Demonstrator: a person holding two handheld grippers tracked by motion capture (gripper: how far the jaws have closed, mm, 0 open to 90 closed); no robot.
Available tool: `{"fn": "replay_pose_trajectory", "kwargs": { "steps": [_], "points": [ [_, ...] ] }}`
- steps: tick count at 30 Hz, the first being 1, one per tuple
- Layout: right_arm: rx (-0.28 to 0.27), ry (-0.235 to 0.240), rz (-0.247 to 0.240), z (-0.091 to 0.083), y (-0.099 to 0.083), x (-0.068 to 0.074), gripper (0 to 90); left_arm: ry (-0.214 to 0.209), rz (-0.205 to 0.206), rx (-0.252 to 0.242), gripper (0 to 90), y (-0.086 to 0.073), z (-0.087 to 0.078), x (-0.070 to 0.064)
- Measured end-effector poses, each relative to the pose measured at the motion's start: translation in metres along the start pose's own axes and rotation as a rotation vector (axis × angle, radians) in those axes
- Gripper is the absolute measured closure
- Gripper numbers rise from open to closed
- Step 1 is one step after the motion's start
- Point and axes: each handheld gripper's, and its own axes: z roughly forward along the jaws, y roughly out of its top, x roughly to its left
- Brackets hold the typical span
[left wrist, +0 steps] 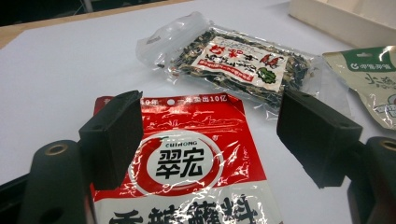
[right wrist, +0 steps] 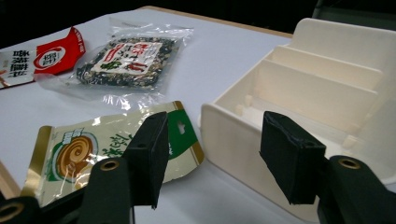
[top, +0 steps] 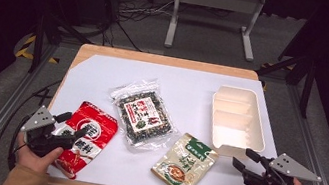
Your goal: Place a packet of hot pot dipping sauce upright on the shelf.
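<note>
Three packets lie on the white table top. A red packet [top: 84,135] [left wrist: 187,163] [right wrist: 42,58] is at the front left, a clear bag of dark bits [top: 143,112] [left wrist: 243,63] [right wrist: 123,60] in the middle, a green and beige packet [top: 186,163] [left wrist: 373,84] [right wrist: 93,149] at the front right. A cream tray with dividers [top: 254,118] [right wrist: 224,126] stands at the right. My left gripper [top: 73,127] [left wrist: 210,135] is open just above the red packet. My right gripper [top: 241,158] [right wrist: 212,156] is open at the tray's near corner, holding nothing.
The white sheet [top: 103,80] covers a wooden table [top: 167,61] whose edges show at back and front. Metal frame rails [top: 9,102] run along both sides. Cables and a grey stand [top: 214,9] sit on the floor beyond the table.
</note>
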Motion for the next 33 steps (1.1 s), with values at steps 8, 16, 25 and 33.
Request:
{"fn": "replay_pose_trajectory", "kwargs": {
  "steps": [8,16,25,33],
  "points": [
    [0.053,0.028,-0.013,0.01,-0.006,0.011,41.9,-0.02,0.015,0.009,23.4,0.004,0.011,-0.003],
    [0.088,0.057,-0.014,0.02,-0.011,0.017,40.6,-0.031,0.021,0.014,23.3,0.006,0.015,-0.004],
    [0.152,0.084,0.006,0.036,-0.018,0.016,39.6,-0.03,0.016,0.023,23.2,0.005,0.016,-0.003],
    [0.21,0.105,0.039,0.052,-0.021,0.014,37.3,-0.032,0.021,0.024,23.1,0.004,0.016,-0.004]
  ]
}}
